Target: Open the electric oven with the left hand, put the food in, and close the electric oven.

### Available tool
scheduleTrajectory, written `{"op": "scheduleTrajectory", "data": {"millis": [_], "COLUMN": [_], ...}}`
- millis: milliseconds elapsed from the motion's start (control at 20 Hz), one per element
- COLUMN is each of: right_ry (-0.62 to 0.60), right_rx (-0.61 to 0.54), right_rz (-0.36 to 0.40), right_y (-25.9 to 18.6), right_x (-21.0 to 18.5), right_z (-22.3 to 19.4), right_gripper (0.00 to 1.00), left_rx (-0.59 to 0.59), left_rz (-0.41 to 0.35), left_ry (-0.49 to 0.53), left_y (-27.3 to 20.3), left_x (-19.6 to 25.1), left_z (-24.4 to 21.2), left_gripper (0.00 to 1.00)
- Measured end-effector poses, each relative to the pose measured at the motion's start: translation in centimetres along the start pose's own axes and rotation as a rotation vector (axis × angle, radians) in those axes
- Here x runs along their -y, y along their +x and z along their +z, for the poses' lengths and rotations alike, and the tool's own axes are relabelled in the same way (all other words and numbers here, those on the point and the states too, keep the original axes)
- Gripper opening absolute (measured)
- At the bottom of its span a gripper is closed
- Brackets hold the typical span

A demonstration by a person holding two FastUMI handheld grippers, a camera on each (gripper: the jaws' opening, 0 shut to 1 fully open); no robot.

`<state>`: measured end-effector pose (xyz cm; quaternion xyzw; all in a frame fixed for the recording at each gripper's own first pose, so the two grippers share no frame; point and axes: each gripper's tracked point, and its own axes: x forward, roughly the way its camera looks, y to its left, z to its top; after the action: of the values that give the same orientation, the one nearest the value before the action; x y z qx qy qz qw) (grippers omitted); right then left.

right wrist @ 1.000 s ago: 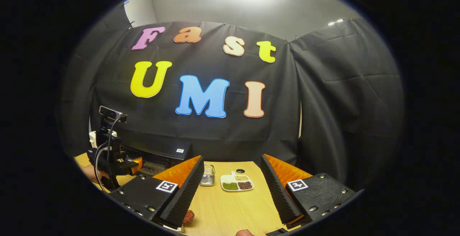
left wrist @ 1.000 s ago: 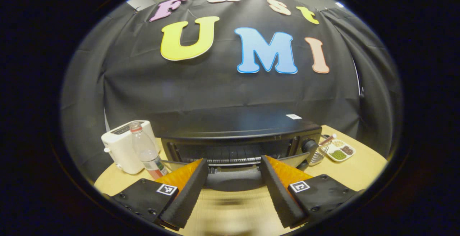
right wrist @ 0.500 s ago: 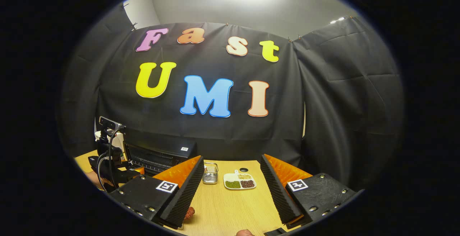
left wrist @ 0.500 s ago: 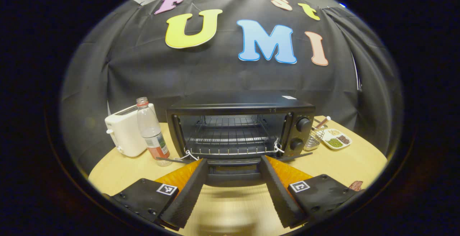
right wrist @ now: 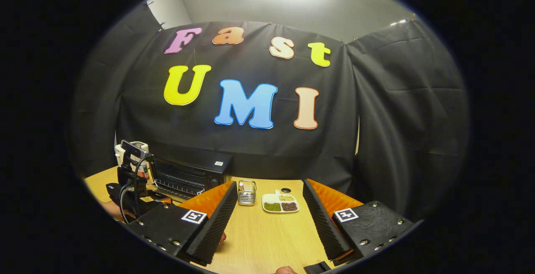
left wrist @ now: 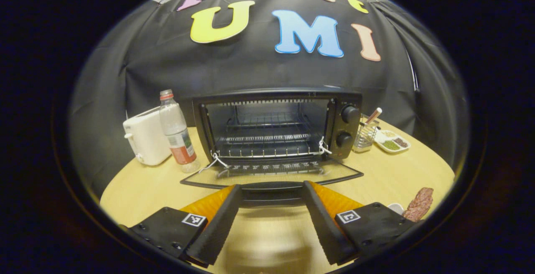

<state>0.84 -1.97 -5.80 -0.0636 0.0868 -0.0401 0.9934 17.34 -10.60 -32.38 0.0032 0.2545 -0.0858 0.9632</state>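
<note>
Oven (left wrist: 271, 123) straight ahead of the left gripper (left wrist: 271, 215), door (left wrist: 271, 178) down flat, handle between its spread, empty fingers. Food (left wrist: 419, 204) lies to that gripper's right, long axis angled away; the right gripper (right wrist: 269, 219), also spread and empty, is judged nearer.

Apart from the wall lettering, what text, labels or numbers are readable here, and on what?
Bottle label: blurred, unreadable.
Sticker on the oven top: too small to read.
Markings around the oven dials: too small to read.
No text reads clearly.
</note>
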Motion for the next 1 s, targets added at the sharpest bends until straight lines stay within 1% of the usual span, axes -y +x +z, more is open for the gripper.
{"op": "scheduleTrajectory", "data": {"millis": [100, 150, 200, 250, 400, 500, 550, 600, 650, 700, 750, 800, 850, 900, 950, 1000], "right_ry": [-0.002, -0.006, -0.011, -0.015, -0.009, 0.013, 0.026, 0.042, 0.066, 0.093, 0.120, 0.148, 0.179, 0.210, 0.240, 0.264], "right_rx": [-0.015, -0.020, -0.022, -0.027, -0.044, -0.055, -0.062, -0.070, -0.080, -0.100, -0.124, -0.150, -0.182, -0.219, -0.250, -0.279], "right_rz": [0.018, 0.028, 0.038, 0.051, 0.094, 0.120, 0.130, 0.139, 0.154, 0.169, 0.183, 0.197, 0.213, 0.227, 0.238, 0.243], "right_y": [0.1, 0.1, 0.1, 0.1, 0.2, 0.6, 0.9, 1.2, 1.4, 1.7, 2.0, 2.3, 2.7, 2.9, 3.2, 3.5], "right_x": [-0.5, -0.7, -1.0, -1.3, -2.4, -2.9, -3.1, -3.2, -3.6, -3.9, -4.2, -4.5, -5.0, -5.4, -5.7, -5.9], "right_z": [-0.4, -0.6, -0.7, -0.9, -1.8, -2.2, -2.8, -3.1, -3.7, -4.3, -5.3, -6.1, -7.0, -7.9, -8.7, -9.4], "right_gripper": [0.96, 0.96, 0.95, 0.96, 0.95, 0.95, 0.95, 0.95, 0.95, 0.95, 0.95, 0.95, 0.95, 0.95, 0.96, 0.96], "left_rx": [-0.033, -0.043, -0.050, -0.054, -0.038, 0.004, 0.031, 0.057, 0.087, 0.118, 0.148, 0.179, 0.207, 0.231, 0.256, 0.277], "left_rz": [0.004, 0.011, 0.016, 0.018, 0.041, 0.056, 0.062, 0.067, 0.071, 0.078, 0.086, 0.099, 0.111, 0.126, 0.140, 0.154], "left_ry": [-0.003, 0.000, 0.001, -0.001, -0.001, -0.007, -0.013, -0.021, -0.030, -0.038, -0.041, -0.044, -0.047, -0.053, -0.060, -0.070], "left_y": [0.0, -0.2, -0.3, -0.7, -2.1, -3.7, -4.7, -5.7, -6.9, -8.1, -9.2, -10.4, -11.6, -12.6, -13.7, -14.8], "left_x": [0.1, -0.1, -0.2, -0.2, -0.8, -1.5, -1.8, -2.1, -2.5, -2.9, -3.4, -4.2, -4.8, -5.5, -6.2, -6.9], "left_z": [-1.5, -2.1, -2.3, -2.6, -2.0, -0.1, 1.0, 2.3, 3.7, 5.2, 6.6, 8.0, 9.1, 10.3, 11.3, 12.4], "left_gripper": [1.00, 0.98, 1.00, 1.00, 0.99, 0.98, 1.00, 1.00, 0.98, 1.00, 1.00, 0.98, 0.98, 1.00, 0.98, 1.00]}}
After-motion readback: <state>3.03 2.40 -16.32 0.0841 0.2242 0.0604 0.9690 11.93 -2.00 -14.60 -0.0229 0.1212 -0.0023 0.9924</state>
